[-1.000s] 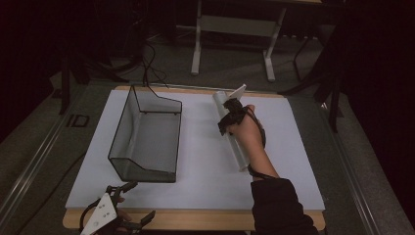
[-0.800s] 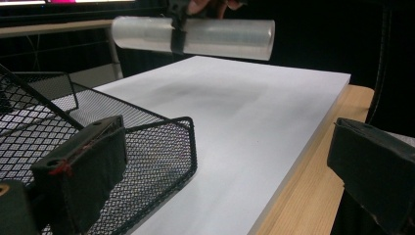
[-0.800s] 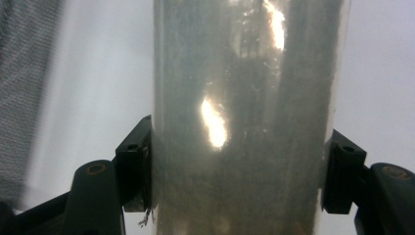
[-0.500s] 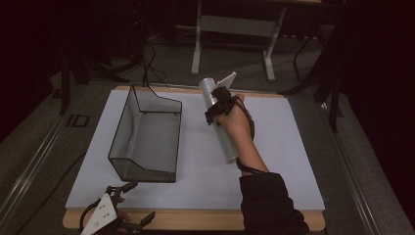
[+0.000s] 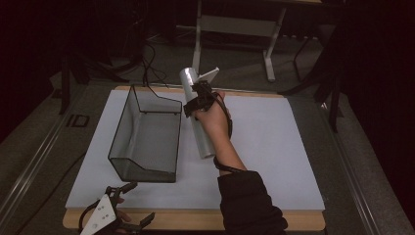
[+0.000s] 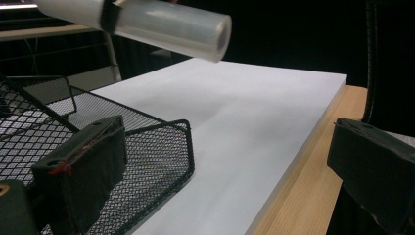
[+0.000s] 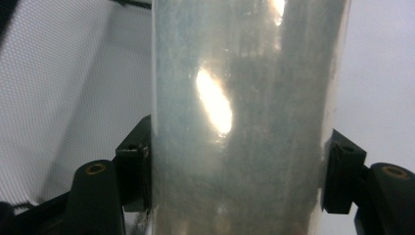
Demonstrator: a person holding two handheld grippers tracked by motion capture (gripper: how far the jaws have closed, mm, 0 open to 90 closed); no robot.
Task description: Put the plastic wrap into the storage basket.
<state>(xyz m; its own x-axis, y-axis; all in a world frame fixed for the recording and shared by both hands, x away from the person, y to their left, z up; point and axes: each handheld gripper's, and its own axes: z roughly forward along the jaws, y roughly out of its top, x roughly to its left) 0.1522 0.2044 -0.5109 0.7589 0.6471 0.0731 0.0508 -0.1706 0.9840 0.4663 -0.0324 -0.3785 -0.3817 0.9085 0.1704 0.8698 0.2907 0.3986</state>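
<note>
The right gripper (image 5: 198,100) fingers are clamping the long translucent plastic-film roll (image 5: 197,115) at frame centre, beside the black wire-mesh basket (image 5: 147,134). Its overhanging ends are risking slippage or striking the basket rim. The left gripper (image 5: 128,204), fingers apart, is resting at lower left.

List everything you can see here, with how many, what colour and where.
Roll of clear film: one, translucent whitish, held above the mat right of the basket.
Wire mesh basket: one, black, on the mat's left half.
Mat: one, white, covering the tabletop.
Table: one, light wood, edge showing around the mat.
Stand: one, pale grey, on the floor beyond the table.
Right gripper: one, black, shut on the roll.
Left gripper: one, black, jaws open, at the table's near left edge.
</note>
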